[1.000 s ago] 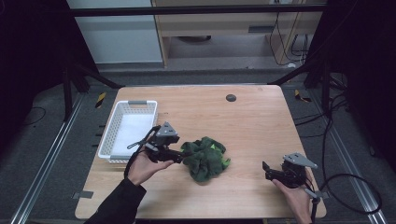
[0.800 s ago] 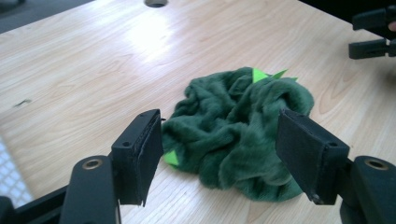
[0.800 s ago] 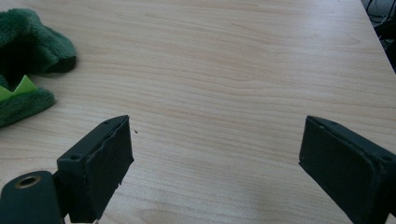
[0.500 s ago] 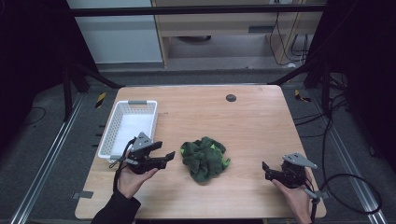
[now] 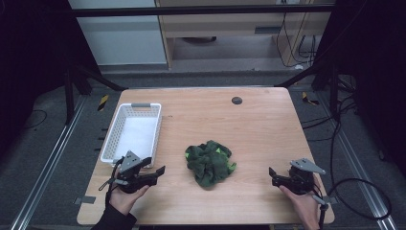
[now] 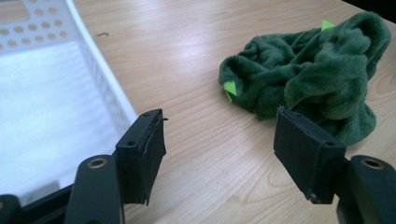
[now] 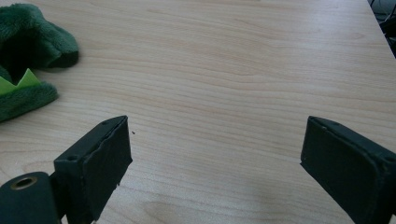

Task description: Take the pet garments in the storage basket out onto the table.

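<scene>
A crumpled dark green plush cloth (image 5: 209, 162) with bright green tags lies in the middle of the wooden table (image 5: 239, 124). My left gripper (image 5: 159, 170) rests low at the front left, open and empty, pointing toward the cloth with a gap of bare wood between. From the left gripper view the cloth (image 6: 313, 79) lies ahead on the right and the basket (image 6: 51, 102) on the left. My right gripper (image 5: 271, 174) sits at the front right, open and empty. In its own view the cloth's edge (image 7: 28, 56) is at the far left.
A white perforated plastic basket (image 5: 155, 125) stands at the table's left, just behind my left gripper. A small dark round disc (image 5: 236, 100) lies near the far edge. Cables trail off the table's right side onto the floor.
My left gripper has drawn back from the cloth, moving left and toward the front edge beside the basket. The cloth stays in place. The right gripper has not moved.
</scene>
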The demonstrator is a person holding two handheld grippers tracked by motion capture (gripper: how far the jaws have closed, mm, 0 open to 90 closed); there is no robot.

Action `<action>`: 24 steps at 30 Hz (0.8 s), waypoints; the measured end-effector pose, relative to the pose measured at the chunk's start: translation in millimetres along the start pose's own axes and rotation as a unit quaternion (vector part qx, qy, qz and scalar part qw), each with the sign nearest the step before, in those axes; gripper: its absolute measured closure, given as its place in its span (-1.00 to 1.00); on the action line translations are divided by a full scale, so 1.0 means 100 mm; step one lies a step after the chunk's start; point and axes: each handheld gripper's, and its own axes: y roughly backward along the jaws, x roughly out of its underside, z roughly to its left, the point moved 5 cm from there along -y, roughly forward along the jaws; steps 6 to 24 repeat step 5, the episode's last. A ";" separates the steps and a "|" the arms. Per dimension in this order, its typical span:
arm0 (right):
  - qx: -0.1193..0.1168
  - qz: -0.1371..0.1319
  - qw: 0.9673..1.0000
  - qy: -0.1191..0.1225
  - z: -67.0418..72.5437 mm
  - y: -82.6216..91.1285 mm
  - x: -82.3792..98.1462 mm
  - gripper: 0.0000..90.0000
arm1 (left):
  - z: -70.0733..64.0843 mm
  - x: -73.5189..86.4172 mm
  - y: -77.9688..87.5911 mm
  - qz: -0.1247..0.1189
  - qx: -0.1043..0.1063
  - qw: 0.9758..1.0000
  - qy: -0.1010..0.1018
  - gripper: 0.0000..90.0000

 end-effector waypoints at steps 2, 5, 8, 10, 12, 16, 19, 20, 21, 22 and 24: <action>0.000 0.000 1.000 0.002 0.00 0.00 0.01 -0.82 | 0.02 0.04 0.02 0.002 -0.004 1.000 0.003 -0.27; 0.001 -0.001 1.000 0.002 0.00 0.00 0.01 -0.83 | 0.03 0.08 0.04 0.001 -0.007 1.000 0.006 -0.29; 0.001 -0.001 1.000 0.002 0.00 0.00 0.01 -0.83 | 0.03 0.08 0.04 0.001 -0.007 1.000 0.006 -0.29; 0.001 -0.001 1.000 0.002 0.00 0.00 0.01 -0.83 | 0.03 0.08 0.04 0.001 -0.007 1.000 0.006 -0.29; 0.001 -0.001 1.000 0.002 0.00 0.00 0.01 -0.83 | 0.03 0.08 0.04 0.001 -0.007 1.000 0.006 -0.29; 0.001 -0.001 1.000 0.002 0.00 0.00 0.01 -0.83 | 0.03 0.08 0.04 0.001 -0.007 1.000 0.006 -0.29; 0.001 -0.001 1.000 0.002 0.00 0.00 0.01 -0.83 | 0.03 0.08 0.04 0.001 -0.007 1.000 0.006 -0.29; 0.001 -0.001 1.000 0.002 0.00 0.00 0.01 -0.83 | 0.03 0.08 0.04 0.001 -0.007 1.000 0.006 -0.29; 0.001 -0.001 1.000 0.002 0.00 0.00 0.01 -0.83 | 0.03 0.08 0.04 0.001 -0.007 1.000 0.006 -0.29; 0.001 -0.001 1.000 0.002 0.00 0.00 0.01 -0.83 | 0.03 0.08 0.04 0.001 -0.007 1.000 0.006 -0.29; 0.001 -0.001 1.000 0.002 0.00 0.00 0.01 -0.83 | 0.03 0.08 0.04 0.001 -0.007 1.000 0.006 -0.29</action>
